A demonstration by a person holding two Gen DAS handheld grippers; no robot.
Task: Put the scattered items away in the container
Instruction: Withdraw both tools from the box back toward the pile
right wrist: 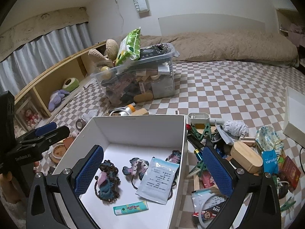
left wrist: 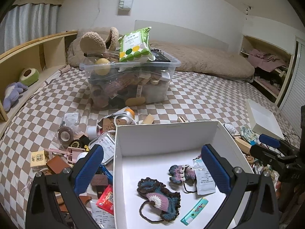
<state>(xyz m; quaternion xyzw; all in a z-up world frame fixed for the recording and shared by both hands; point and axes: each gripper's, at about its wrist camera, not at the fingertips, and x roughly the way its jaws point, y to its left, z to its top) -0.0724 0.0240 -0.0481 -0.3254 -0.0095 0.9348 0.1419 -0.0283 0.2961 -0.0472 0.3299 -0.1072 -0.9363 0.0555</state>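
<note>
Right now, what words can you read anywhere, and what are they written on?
"SWEET7": hanging wall sign.
"SAFE": cut off, black packet beside the white box.
"GeoRobotLA": partly readable, left tongs mount.
White sachet, teal pack, green bag: print too small.

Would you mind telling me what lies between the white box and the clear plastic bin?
Left wrist view: a wooden block, a white cable and an orange-capped bottle on the checkered sheet.

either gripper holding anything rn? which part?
Nothing held. Left gripper and right gripper are both open and empty over the white box.
</note>
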